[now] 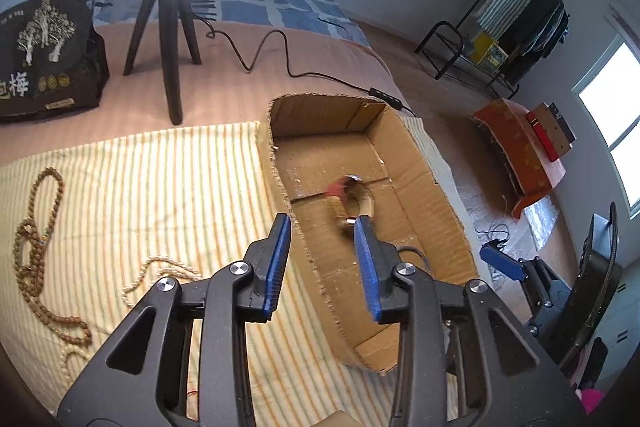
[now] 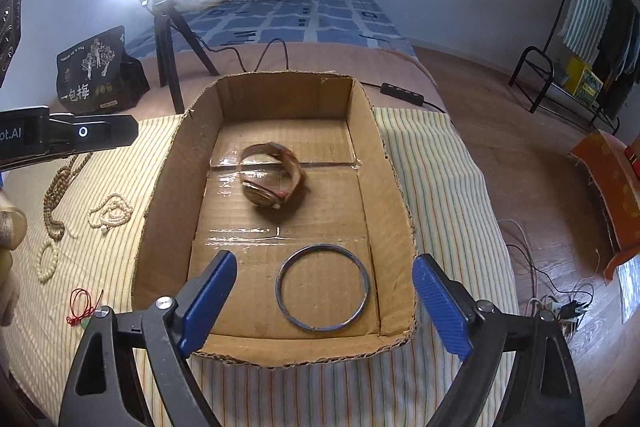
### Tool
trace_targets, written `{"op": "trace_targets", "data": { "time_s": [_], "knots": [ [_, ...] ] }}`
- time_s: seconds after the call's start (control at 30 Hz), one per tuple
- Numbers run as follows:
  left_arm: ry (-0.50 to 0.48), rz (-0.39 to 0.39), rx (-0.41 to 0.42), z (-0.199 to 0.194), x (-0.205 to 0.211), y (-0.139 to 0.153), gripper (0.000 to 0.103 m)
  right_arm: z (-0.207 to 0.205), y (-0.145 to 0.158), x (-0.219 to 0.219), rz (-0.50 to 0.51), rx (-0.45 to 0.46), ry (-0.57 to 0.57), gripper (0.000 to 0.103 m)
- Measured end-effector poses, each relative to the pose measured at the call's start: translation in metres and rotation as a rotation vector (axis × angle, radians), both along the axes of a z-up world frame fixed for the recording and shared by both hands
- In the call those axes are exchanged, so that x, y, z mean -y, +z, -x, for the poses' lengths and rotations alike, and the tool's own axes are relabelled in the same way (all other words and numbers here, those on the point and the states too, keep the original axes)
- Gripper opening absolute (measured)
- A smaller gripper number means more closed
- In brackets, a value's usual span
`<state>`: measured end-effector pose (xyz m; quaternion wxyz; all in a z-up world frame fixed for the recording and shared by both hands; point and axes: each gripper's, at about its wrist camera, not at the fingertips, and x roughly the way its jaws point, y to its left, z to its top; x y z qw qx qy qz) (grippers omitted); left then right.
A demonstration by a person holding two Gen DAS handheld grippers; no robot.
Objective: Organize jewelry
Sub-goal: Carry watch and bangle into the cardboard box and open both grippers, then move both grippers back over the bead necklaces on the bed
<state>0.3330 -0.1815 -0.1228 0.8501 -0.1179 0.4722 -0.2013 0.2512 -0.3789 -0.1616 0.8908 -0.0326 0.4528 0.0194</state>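
Wristwatch [image 2: 272, 179] lying mid-floor of the cardboard box [image 2: 400, 187], metal bangle [image 2: 322, 287] flat near its front edge, bead necklaces [image 2: 60, 195] on the striped cloth [image 2: 432, 163] left of the box, left gripper [image 1: 322, 227] spread empty over the box's left wall, right gripper [image 2: 324, 279] spread wide above the bangle.

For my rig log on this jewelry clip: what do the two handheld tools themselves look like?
Both match: the left tool and right tool have black plastic scissor-style linkage arms with silver round pivot bolts and triangular cutouts, ending in flat, ribbed blue finger pads. In the right wrist view, the left tool's black body shows white lettering ending in ".AI" and a small white ring mark.
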Motion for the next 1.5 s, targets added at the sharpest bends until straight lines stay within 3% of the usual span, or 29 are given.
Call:
{"op": "trace_targets", "data": {
  "time_s": [0.3, 0.63, 0.77, 1.13, 1.5],
  "knots": [
    [0.01, -0.054, 0.057, 0.015, -0.016, 0.018, 0.033, 0.012, 0.019, -0.01, -0.006, 0.05, 0.003, 0.091],
    [0.084, -0.092, 0.108, 0.029, -0.079, 0.04, 0.033, 0.023, 0.047, -0.043, -0.055, 0.119, 0.029, 0.091],
    [0.139, -0.119, 0.127, 0.036, -0.113, 0.044, 0.054, 0.027, 0.052, -0.064, -0.088, 0.128, 0.063, 0.091],
    [0.261, -0.136, 0.037, 0.037, -0.201, 0.025, 0.054, 0.032, 0.046, -0.121, -0.162, 0.097, 0.155, 0.091],
    [0.343, -0.13, -0.076, 0.031, -0.249, -0.012, 0.054, 0.0, 0.032, -0.154, -0.203, 0.044, 0.163, 0.091]
  ]
}}
